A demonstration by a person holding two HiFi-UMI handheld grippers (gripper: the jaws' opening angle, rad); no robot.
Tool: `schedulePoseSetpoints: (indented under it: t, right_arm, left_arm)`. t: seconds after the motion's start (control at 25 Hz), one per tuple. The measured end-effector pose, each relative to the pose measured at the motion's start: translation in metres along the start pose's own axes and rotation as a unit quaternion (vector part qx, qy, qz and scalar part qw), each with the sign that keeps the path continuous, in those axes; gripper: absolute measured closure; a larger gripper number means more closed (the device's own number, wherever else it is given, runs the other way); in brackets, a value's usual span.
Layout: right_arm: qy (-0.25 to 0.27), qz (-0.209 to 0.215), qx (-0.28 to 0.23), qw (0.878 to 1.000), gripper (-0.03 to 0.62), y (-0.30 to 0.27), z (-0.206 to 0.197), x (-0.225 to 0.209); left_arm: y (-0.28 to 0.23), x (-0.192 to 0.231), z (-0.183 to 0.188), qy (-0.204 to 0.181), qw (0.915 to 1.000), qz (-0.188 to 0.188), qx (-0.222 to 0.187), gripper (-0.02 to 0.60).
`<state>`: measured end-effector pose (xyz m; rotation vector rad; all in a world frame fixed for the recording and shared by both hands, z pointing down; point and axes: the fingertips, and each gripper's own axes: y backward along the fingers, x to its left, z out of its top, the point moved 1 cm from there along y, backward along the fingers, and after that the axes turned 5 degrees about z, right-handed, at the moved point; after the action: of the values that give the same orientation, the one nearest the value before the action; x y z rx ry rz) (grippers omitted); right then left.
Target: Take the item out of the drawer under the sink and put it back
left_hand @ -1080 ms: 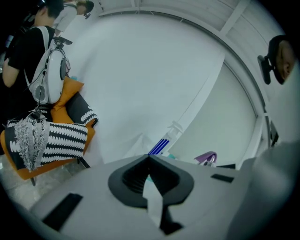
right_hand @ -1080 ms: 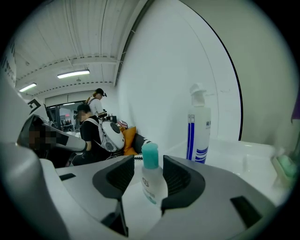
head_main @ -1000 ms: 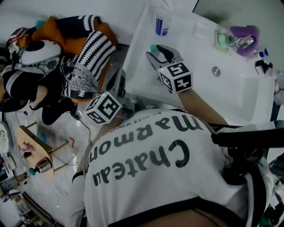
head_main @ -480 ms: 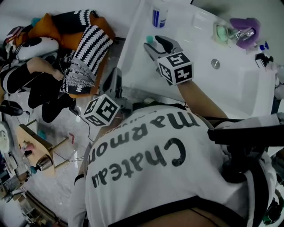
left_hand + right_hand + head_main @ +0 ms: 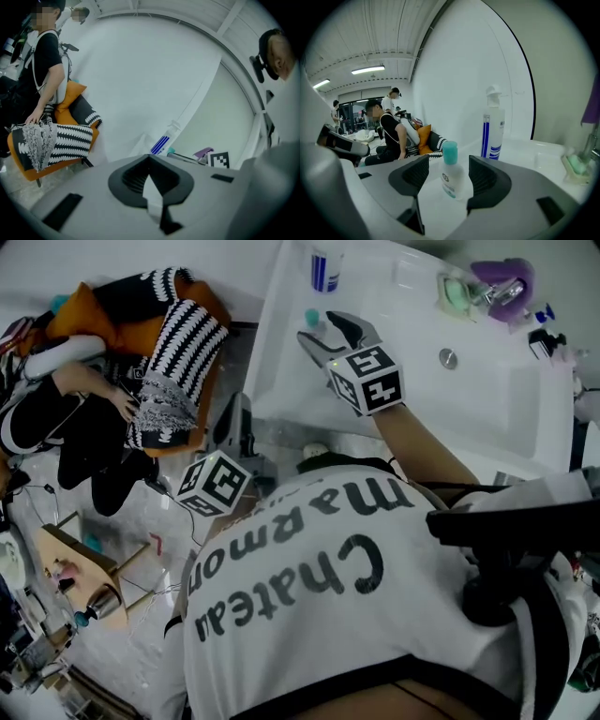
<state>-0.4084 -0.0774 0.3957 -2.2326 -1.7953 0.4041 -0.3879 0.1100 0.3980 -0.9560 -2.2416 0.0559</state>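
A small clear bottle with a teal cap [image 5: 451,176] stands upright on the white sink counter [image 5: 281,381], seen from above as the bottle [image 5: 312,319]. My right gripper [image 5: 449,165] is open with the bottle between its pads and daylight on both sides. Its jaws have just been opening. From the head view the right gripper [image 5: 322,329] reaches over the counter's left end. My left gripper [image 5: 236,423] hangs lower, in front of the cabinet below the counter. In its own view the left gripper [image 5: 150,159] is shut with nothing between the pads.
A tall pump bottle with blue stripes [image 5: 324,270] stands behind the small one. The basin's drain [image 5: 448,358], a soap dish [image 5: 453,292] and a purple cloth on the tap [image 5: 502,277] lie to the right. An orange chair with striped textiles [image 5: 178,343] and a seated person [image 5: 75,399] are on the left.
The right gripper's jaws have spread apart from the teal-capped bottle, which stays standing on the counter. The left gripper has drifted a little lower in the head view.
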Motion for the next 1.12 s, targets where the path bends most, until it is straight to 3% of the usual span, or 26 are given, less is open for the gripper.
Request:
schedulePoseSetpoints:
  t: [0.4,0.52,0.68,0.76,0.92,1.12]
  right_arm:
    - [-0.018,-0.096,-0.035,0.995,0.336,0.037,0.011,0.021]
    - [-0.021,-0.111,-0.057,0.992,0.458,0.056,0.018,0.039]
    - [-0.025,-0.125,-0.081,0.989,0.551,0.080,0.021,0.068]
    - [-0.025,-0.127,-0.085,0.988,0.565,0.093,0.017,0.084]
    - [-0.043,-0.122,-0.097,0.987,0.582,0.121,0.006,0.114]
    - [-0.069,-0.134,-0.106,0.983,0.583,0.156,-0.008,0.141]
  left_arm:
    - [0.041,0.015,-0.001,-0.019,0.9994,-0.023,0.016,0.572]
    - [0.058,0.015,-0.001,-0.028,0.9989,-0.034,0.017,0.572]
    - [0.084,0.011,0.001,-0.054,0.9967,-0.058,0.017,0.572]
    - [0.096,0.008,0.007,-0.069,0.9948,-0.075,0.010,0.572]
    - [0.117,-0.003,0.014,-0.105,0.9872,-0.120,0.008,0.572]
    - [0.142,-0.020,0.006,-0.171,0.9690,-0.178,0.013,0.572]
